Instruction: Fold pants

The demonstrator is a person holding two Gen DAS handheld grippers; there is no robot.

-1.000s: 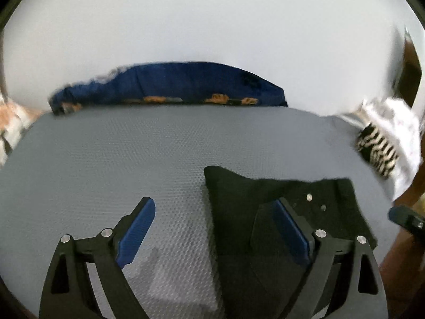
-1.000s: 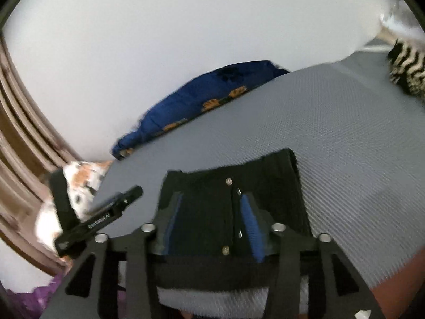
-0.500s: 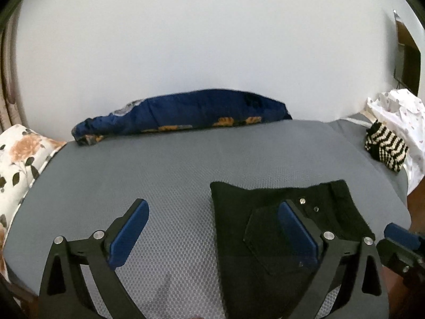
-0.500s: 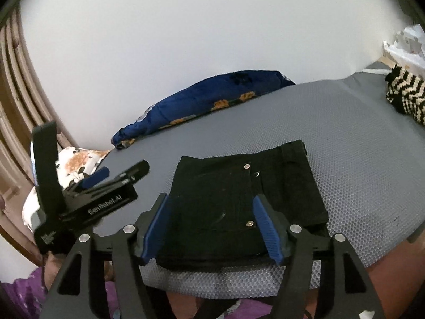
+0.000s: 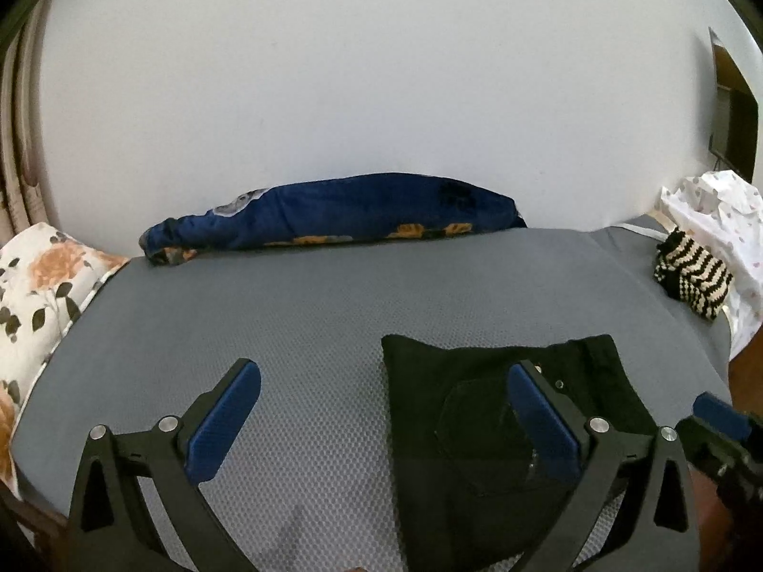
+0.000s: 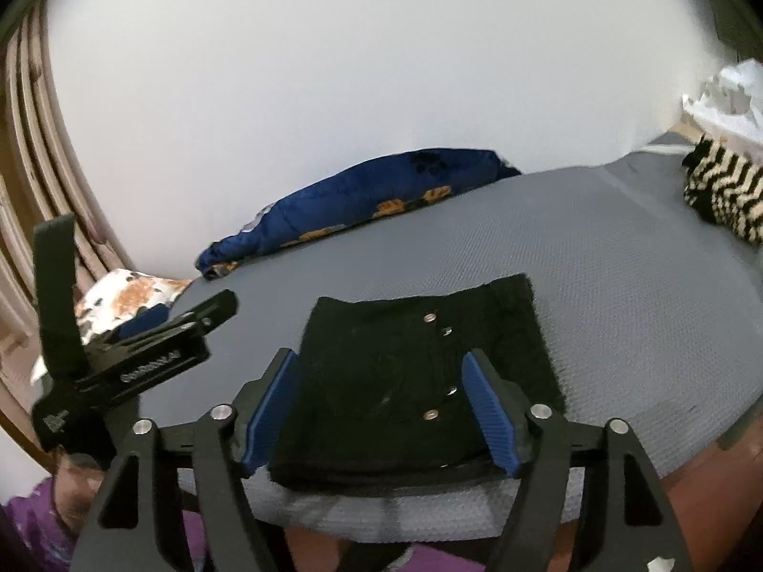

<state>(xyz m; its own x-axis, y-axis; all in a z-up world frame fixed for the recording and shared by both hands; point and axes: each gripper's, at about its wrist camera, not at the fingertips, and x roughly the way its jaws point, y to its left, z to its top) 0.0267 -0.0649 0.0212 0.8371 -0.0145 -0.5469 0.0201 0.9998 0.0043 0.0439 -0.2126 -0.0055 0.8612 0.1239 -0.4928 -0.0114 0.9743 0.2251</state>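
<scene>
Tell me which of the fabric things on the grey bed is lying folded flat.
The black pants, a neat flat rectangle at the near edge. The blue blanket by the wall and the striped knit are bunched up.

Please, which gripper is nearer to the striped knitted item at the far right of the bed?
Right. The right gripper hovers over the folded black pants, on the side toward the striped knitted item; the left gripper is farther left, mostly over bare mattress.

Matt black cloth pants (image 6: 419,372); textured mattress (image 5: 334,314)
</scene>
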